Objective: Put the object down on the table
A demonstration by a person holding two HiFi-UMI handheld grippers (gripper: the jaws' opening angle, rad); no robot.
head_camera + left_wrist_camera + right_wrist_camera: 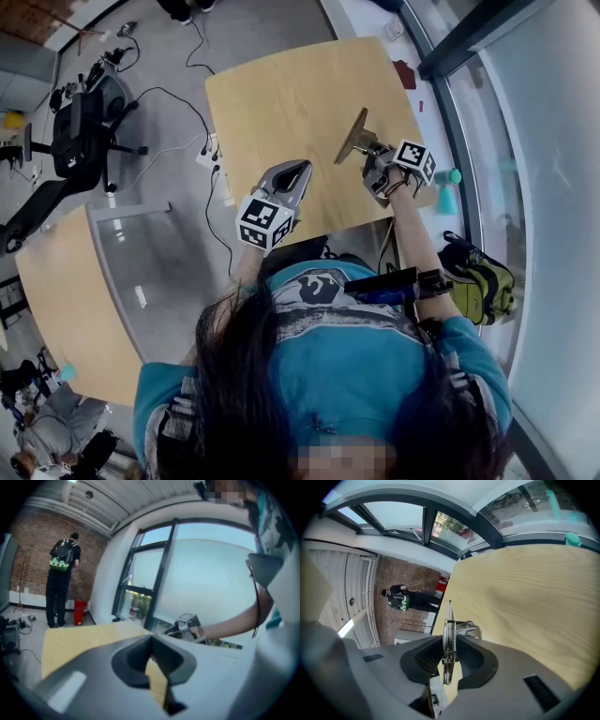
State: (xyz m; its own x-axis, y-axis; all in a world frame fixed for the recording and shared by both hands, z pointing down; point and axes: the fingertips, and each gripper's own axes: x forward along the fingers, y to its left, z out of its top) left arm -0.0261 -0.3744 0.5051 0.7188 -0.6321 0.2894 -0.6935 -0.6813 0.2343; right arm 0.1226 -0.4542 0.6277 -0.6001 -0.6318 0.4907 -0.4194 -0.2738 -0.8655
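A thin brown clipboard (353,137) with a metal spring clip stands on edge above the right part of the wooden table (281,103), tilted. My right gripper (373,155) is shut on its clip end. In the right gripper view the clipboard (448,620) runs edge-on between the pads of the right gripper (449,654), with the table (525,597) close beneath. My left gripper (292,174) hovers over the table's near edge, left of the clipboard. Its jaws meet in the left gripper view (151,645) with nothing in them.
A green-and-black backpack (483,277) and a teal object (448,197) lie on the floor to the right by the glass wall. A second table (66,300), a black chair (80,141) and floor cables are on the left. A person (63,583) stands far off.
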